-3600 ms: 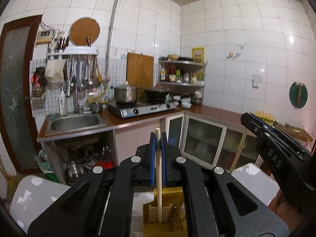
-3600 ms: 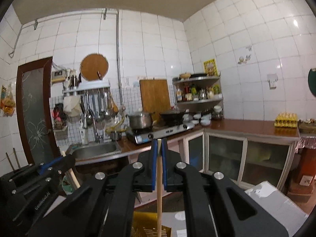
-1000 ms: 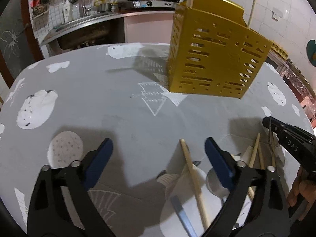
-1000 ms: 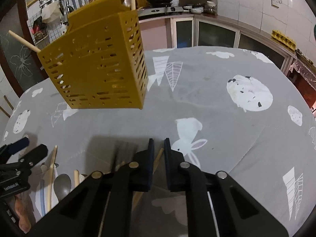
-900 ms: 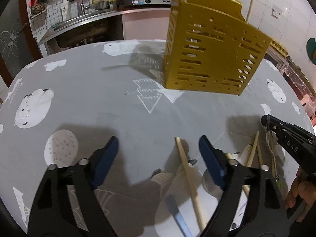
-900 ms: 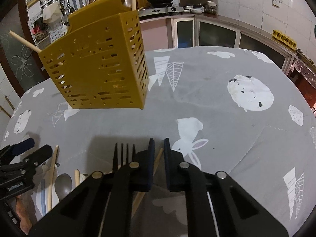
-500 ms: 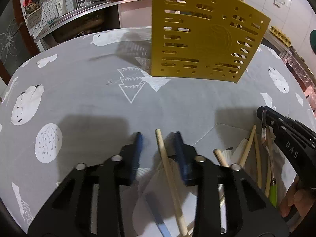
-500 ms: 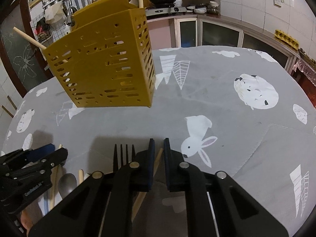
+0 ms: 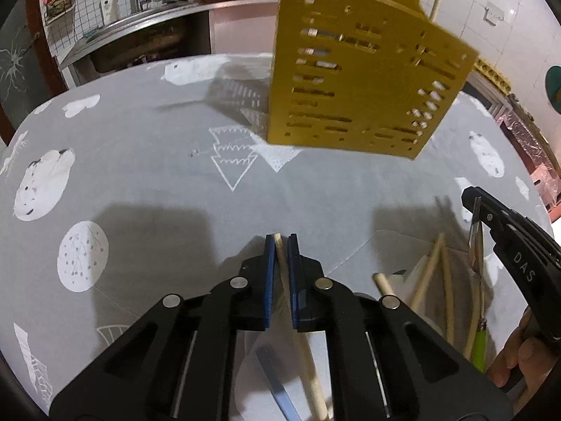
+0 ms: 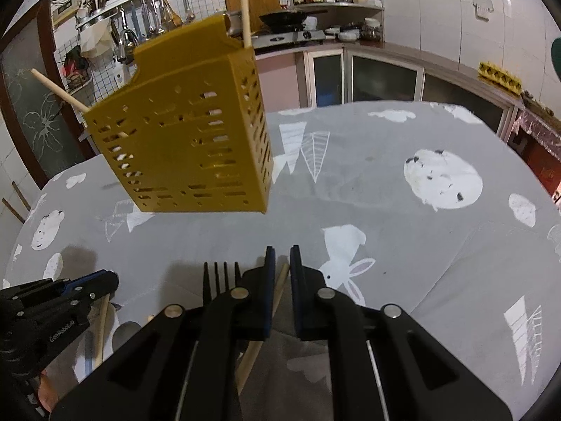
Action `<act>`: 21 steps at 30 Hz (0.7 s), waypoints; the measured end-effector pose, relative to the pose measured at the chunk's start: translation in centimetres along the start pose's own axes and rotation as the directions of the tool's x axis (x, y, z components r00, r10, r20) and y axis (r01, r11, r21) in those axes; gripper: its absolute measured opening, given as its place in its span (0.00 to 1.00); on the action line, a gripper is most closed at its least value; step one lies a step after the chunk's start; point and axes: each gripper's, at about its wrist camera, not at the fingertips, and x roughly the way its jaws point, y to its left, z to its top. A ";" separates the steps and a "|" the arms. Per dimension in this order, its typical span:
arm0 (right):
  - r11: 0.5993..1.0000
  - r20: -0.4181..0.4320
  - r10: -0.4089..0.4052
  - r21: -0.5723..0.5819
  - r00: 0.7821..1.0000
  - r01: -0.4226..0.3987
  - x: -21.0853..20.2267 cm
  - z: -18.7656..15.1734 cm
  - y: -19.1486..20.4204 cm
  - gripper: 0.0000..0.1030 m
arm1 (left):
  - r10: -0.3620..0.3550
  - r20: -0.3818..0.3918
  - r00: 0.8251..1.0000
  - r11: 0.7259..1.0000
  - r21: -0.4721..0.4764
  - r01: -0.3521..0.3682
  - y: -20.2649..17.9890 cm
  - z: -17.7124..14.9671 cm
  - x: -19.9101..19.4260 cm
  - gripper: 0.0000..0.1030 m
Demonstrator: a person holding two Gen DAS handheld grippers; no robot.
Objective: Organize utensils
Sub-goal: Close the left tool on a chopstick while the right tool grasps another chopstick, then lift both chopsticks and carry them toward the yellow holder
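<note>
A yellow slotted utensil holder point(image 9: 364, 80) stands on the grey printed tablecloth point(image 9: 140, 175), with chopsticks poking out of its top. My left gripper point(image 9: 279, 242) is closing its jaws on a wooden chopstick point(image 9: 305, 351), and the blue pads press on it near its far end. My right gripper point(image 10: 280, 256) is shut on another chopstick point(image 10: 280, 282) that slants down to the left. A fork point(image 10: 221, 277) shows its black tines just left of that gripper. More chopsticks point(image 9: 431, 273) and the fork's green handle point(image 9: 478, 343) lie in a pile at the lower right.
The right gripper point(image 9: 470, 200) reaches in from the right in the left wrist view, with a hand point(image 9: 515, 354) behind it. The left gripper point(image 10: 105, 282) sits low left in the right wrist view, over a spoon point(image 10: 122, 329). Kitchen counters stand beyond the table.
The left jaws went from wide open around the chopstick to closed on it. The right gripper stayed shut on its chopstick and barely moved.
</note>
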 end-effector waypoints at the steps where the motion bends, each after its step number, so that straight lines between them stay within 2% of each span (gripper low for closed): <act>1: 1.000 0.016 -0.001 -0.007 1.000 0.001 -0.6 0.1 0.1 0.08 | 0.000 0.013 1.000 1.000 0.001 0.000 0.0 0.0 -0.4 0.05; 6: 1.000 0.075 -0.010 -0.018 0.997 0.011 -2.8 0.5 0.4 0.08 | 0.011 0.116 0.993 1.000 0.011 -0.012 -0.2 -0.2 -3.9 0.05; 11: 1.000 0.128 -0.001 -0.008 0.992 0.002 -5.4 0.8 0.2 0.08 | -0.001 0.215 0.977 1.000 0.010 -0.001 -0.4 -0.5 -7.8 0.03; 17: 1.000 0.197 0.006 -0.012 0.980 -0.004 -8.9 1.4 0.1 0.07 | -0.014 0.332 0.943 1.000 0.019 0.008 -1.0 -1.0 -12.2 0.03; 21: 1.000 0.252 0.010 -0.019 0.968 -0.005 -11.7 1.9 0.2 0.07 | -0.027 0.409 0.912 1.000 0.011 0.025 -1.0 -1.3 -15.3 0.03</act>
